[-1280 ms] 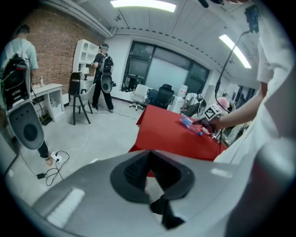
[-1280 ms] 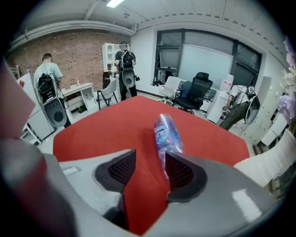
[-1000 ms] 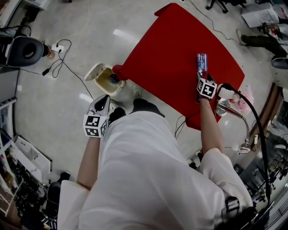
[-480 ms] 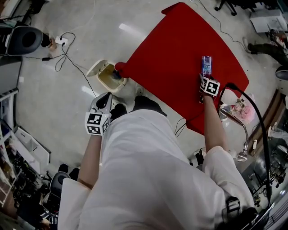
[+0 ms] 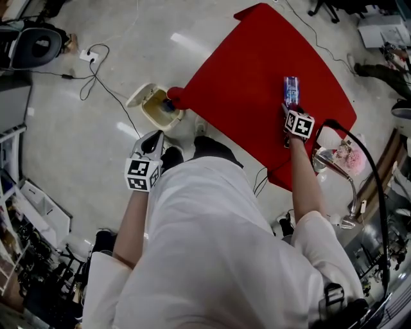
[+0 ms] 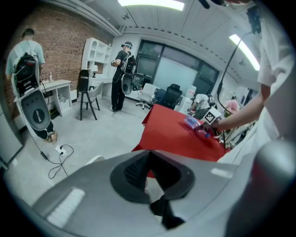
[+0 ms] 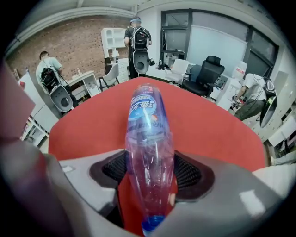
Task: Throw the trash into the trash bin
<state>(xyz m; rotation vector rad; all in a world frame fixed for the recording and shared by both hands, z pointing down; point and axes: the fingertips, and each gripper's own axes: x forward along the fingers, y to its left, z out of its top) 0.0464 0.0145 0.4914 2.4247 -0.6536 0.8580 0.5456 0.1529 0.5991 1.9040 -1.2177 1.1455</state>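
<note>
Surface: a red table (image 5: pixel 257 64), bare apart from the item being handled, is set on a pale glossy floor (image 5: pixel 77 141). Right gripper (image 5: pixel 289 108) is held over the table's near-right part; in the right gripper view its jaws are clamped on a clear plastic bottle (image 7: pixel 149 152) with a blue label, the blue cap turned toward the camera and the body pointing away over the red top. In the head view the bottle (image 5: pixel 290 88) is seen projecting beyond the gripper, above the table. Left gripper (image 5: pixel 151 138) is held low over the floor, off the table's left corner; in the left gripper view its pads are closed together with nothing between them. The trash bin (image 5: pixel 146 114) is noted on the floor just beside that table corner, lid open, yellowish inside, with something blue in it that cannot be identified. Room: a power strip (image 5: pixel 87 56) and black cables (image 5: pixel 103 90) are seen lying on the floor to the left. A brick wall (image 6: pixel 55 51), white shelving (image 6: pixel 97 55), office chairs (image 7: pixel 206 74) and ceiling light strips (image 6: pixel 152 3) are recorded, along with other persons (image 6: pixel 122 74) standing in the background.
</note>
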